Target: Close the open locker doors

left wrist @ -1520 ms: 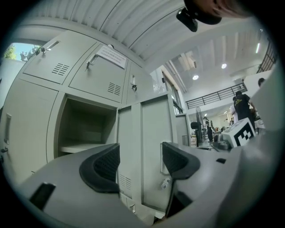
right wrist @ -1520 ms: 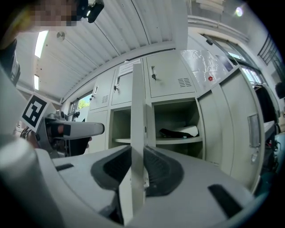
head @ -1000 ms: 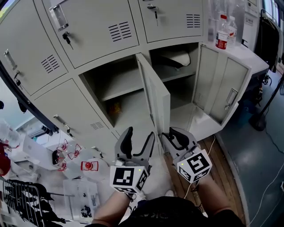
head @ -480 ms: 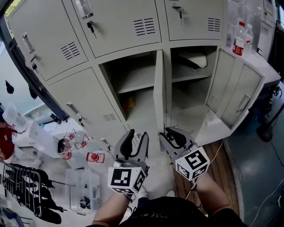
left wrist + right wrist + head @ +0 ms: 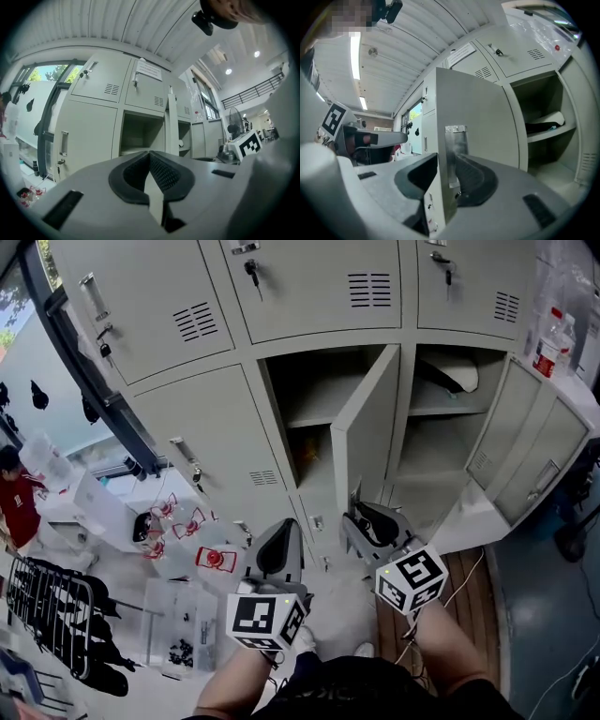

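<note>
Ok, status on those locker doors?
Left tool shut, empty. Right tool clamped on middle door edge, door partly open. Far-right door wide open. Nothing blocking the swing.

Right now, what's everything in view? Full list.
lockers: one bank, grey, across the wall ahead
middle door: one, grey, partly open
right door: one, grey, wide open
white item: one, on the right compartment's shelf
bottles: two, clear with red labels, upper right
red-and-white items: several, floor at left
black rack: one, lower left
person in red: one, far left
left gripper: grey, jaws just closed, empty
right gripper: grey, clamped on the middle door's edge
</note>
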The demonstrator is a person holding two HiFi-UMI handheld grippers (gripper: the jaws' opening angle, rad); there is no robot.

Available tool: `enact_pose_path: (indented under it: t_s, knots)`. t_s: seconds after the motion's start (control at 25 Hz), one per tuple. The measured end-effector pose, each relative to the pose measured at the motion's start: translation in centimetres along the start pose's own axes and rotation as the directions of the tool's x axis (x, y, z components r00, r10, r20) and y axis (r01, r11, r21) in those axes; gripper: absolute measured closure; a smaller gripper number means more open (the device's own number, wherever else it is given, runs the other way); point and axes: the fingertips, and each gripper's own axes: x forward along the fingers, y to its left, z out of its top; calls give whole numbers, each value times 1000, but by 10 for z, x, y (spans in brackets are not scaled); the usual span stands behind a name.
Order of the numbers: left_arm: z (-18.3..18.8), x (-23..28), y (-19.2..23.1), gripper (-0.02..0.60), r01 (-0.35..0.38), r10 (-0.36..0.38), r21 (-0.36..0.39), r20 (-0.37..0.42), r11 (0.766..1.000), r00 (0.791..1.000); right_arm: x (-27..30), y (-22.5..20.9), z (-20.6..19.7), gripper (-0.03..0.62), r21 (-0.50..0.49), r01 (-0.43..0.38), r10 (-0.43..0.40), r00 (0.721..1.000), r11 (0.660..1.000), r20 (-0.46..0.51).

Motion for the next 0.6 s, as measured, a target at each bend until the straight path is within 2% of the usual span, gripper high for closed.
enact_pose_path:
  t_s: [0.32, 0.6]
  knots:
    - [0, 1, 45, 578, -17, 16, -15, -5, 1000, 1000, 43, 10, 0, 474, -4, 2, -2, 1000, 1000, -8]
    - [-1, 9, 79, 578, -4, 3, -25, -14, 1000, 1000, 81, 12, 0, 478, -29, 27, -28, 999, 999, -34]
